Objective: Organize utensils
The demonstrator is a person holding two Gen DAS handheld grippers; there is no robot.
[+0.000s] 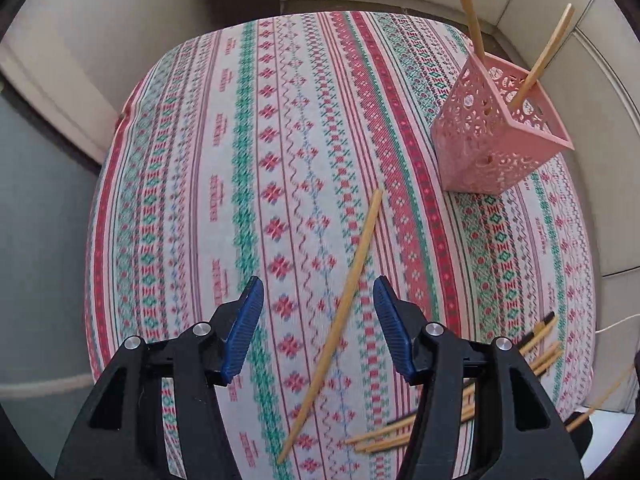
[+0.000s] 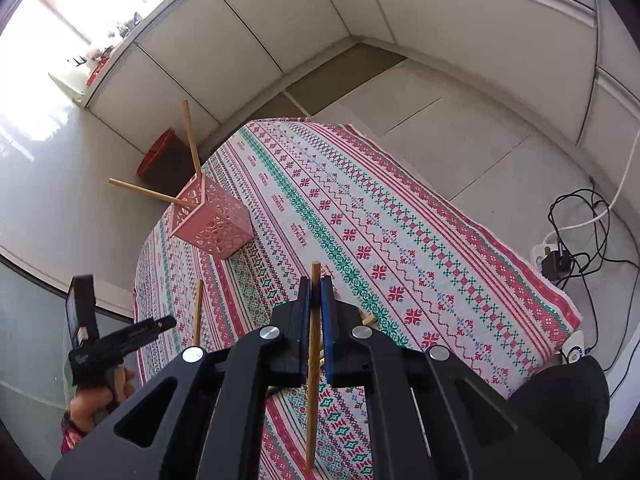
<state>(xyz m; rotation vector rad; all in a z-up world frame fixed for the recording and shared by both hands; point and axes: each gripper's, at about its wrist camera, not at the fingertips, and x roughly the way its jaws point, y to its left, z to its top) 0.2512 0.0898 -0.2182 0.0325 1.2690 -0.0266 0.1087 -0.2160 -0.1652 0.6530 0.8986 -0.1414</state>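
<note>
My left gripper (image 1: 318,284) hangs open above the patterned tablecloth (image 1: 224,184). A loose bamboo chopstick (image 1: 340,312) lies on the cloth below the gap between its blue pads, touching neither. A pink perforated basket (image 1: 492,148) stands at the far right with two chopsticks (image 1: 540,64) leaning out of it. My right gripper (image 2: 316,280) is shut on a single chopstick (image 2: 314,380), which stands nearly upright above the cloth. In the right wrist view the basket (image 2: 212,228) sits at the table's far left corner.
Several more chopsticks (image 1: 536,356) lie in a loose pile at the near right of the table. A hand (image 2: 94,400) holds the left tool at the left edge. On the floor are a red bin (image 2: 156,152) and a power strip with cables (image 2: 556,258).
</note>
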